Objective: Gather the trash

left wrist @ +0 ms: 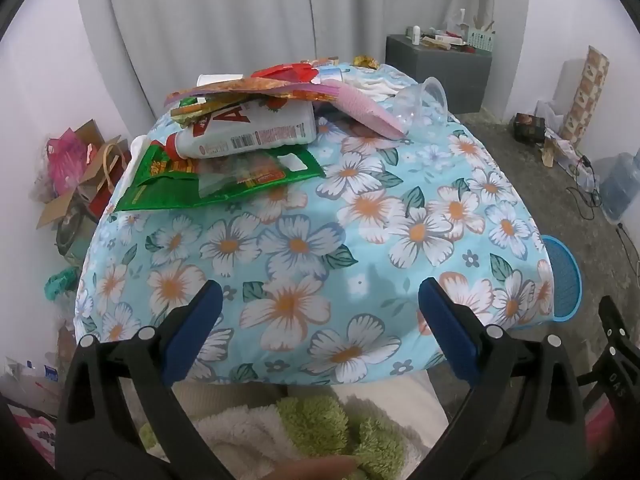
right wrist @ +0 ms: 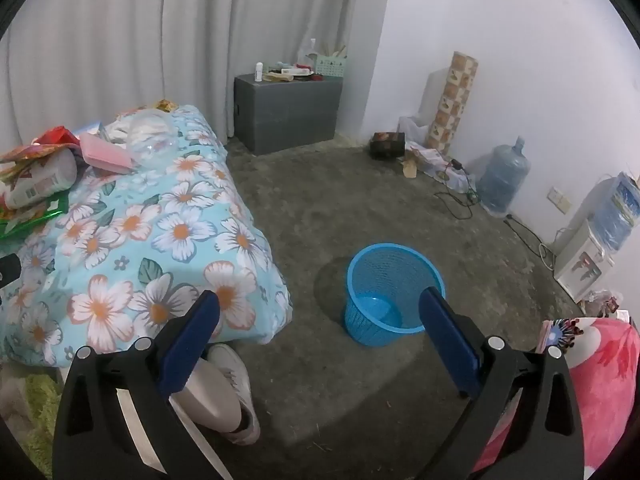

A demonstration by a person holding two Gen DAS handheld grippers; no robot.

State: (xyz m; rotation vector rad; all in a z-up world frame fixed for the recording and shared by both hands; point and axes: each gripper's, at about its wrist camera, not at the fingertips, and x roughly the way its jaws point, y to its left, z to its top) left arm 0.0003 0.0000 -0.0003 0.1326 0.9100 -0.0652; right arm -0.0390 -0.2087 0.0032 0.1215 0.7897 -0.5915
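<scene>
The trash pile [left wrist: 248, 120] sits at the far end of the flowered cloth [left wrist: 320, 248], heaped rather than spread. In it I make out a white bottle [left wrist: 248, 136] lying on its side, a green foil wrapper [left wrist: 208, 180] under the bottle and nearer to me, a pink flat packet [left wrist: 360, 108] on the bottle's right, and a clear plastic cup [left wrist: 424, 100] tipped over just past the packet. Flat red and gold wrappers lie across the top of the bottle.

The blue basket [right wrist: 394, 292] stands on the floor off the right side of the cloth, upright, and looks empty from the right wrist view. Only its rim shows in the left wrist view.

Left gripper [left wrist: 316, 312]: jaws spread wide, nothing between them, hovering over the near part of the cloth, well short of the pile. Right gripper [right wrist: 320, 320]: also wide apart and empty, held over the floor between the cloth and the basket.

Judgement: nothing collected yet; the step in hand is the first reach. I would take the green wrapper first, since it is nearest and its edge overhangs flat. Pinch a free corner, not the middle, and lift slowly because the bottle rests on it and may roll.

Writing: the bottle label shows a large red letter "A" and a barcode; smaller print is unreadable. Wrapper text is too blurred to read
</scene>
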